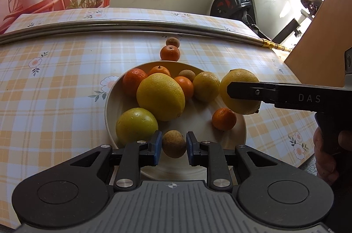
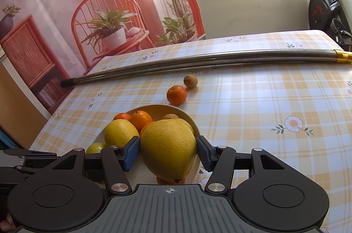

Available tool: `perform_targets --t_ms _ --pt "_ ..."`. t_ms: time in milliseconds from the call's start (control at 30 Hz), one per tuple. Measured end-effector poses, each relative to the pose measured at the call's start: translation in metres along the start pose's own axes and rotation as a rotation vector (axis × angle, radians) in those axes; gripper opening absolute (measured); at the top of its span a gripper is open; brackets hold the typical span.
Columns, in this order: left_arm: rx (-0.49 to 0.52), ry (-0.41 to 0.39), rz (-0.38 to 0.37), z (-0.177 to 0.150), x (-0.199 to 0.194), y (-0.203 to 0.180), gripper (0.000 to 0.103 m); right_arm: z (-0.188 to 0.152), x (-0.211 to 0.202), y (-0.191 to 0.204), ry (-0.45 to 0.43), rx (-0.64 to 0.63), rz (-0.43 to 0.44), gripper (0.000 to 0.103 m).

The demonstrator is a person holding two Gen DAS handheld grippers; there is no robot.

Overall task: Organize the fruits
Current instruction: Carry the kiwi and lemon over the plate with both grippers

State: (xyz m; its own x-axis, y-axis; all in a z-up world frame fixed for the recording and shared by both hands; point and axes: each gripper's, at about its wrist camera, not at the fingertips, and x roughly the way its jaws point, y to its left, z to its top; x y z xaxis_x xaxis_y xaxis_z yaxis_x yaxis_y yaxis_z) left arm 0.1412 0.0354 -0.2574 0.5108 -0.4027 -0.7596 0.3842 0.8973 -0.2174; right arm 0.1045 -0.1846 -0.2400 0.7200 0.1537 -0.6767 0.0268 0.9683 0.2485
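Small brown fruit (image 1: pixel 173 144), round and rough-skinned, is sitting pinched between the blue pads of the left claw (image 1: pixel 173 146), just above the near rim of the cream plate (image 1: pixel 114 101). Large yellow citrus (image 2: pixel 168 149) is being held in the right claw (image 2: pixel 168 150), whose pads are pressing on both its flanks, over the plate's right edge. Plate is already carrying oranges, yellow citrus and brown fruit. One orange (image 2: pixel 176 94) and one brown fruit (image 2: pixel 190 81) are lying together on the checked counter (image 2: pixel 253 101) beyond the plate, short of the metal pole (image 2: pixel 198 61). Judgement: lowering each held fruit into a bare gap before letting go should be keeping neighbours from rolling off.
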Motion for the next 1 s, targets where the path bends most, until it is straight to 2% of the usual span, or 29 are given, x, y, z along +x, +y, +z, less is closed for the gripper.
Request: perform_targets --t_ms 367,567,1000 --pt "0.026 0.035 0.048 -0.004 0.004 -0.001 0.025 -0.002 0.005 0.007 0.025 -0.020 0.027 0.052" --pt "0.055 0.035 0.115 -0.007 0.006 -0.001 0.025 -0.002 0.004 0.011 0.031 -0.038 0.048 0.052" --pt "0.030 0.008 0.127 -0.007 0.002 0.004 0.025 -0.002 0.004 0.017 0.052 -0.059 0.079 0.052"
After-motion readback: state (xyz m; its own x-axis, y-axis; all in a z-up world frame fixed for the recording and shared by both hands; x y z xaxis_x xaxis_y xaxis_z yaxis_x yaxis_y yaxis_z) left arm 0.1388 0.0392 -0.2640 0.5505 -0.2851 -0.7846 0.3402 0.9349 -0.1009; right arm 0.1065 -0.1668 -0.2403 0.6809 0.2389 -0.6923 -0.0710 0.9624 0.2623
